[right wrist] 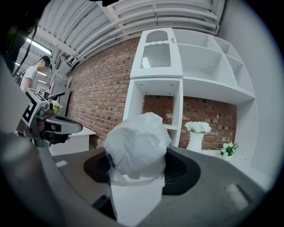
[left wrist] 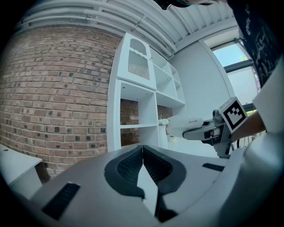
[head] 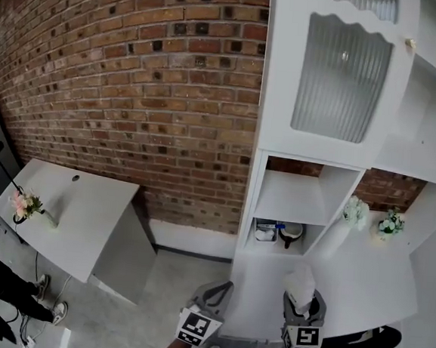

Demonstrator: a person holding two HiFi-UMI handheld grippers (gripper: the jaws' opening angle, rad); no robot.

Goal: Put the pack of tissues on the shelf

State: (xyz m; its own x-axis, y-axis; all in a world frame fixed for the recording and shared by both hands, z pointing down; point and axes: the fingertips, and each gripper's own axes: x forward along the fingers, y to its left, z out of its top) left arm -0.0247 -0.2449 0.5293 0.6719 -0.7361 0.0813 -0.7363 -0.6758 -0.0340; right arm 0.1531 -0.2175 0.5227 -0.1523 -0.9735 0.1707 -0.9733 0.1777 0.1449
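With the left gripper (left wrist: pixel 143 165) clenched empty, the right gripper (right wrist: pixel 137 173) fingers grasped the soft white tissue pack (right wrist: pixel 138 141), which could slip out before the white shelf (right wrist: pixel 155 73) ahead.

No legible text, faint print on pack of tissues (left wrist: pixel 184 126) unreadable

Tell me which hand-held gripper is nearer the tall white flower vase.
Right. The right hand-held gripper, shut on a white tissue pack, is below-left of the tall white flower vase; the left hand-held gripper is farther left.
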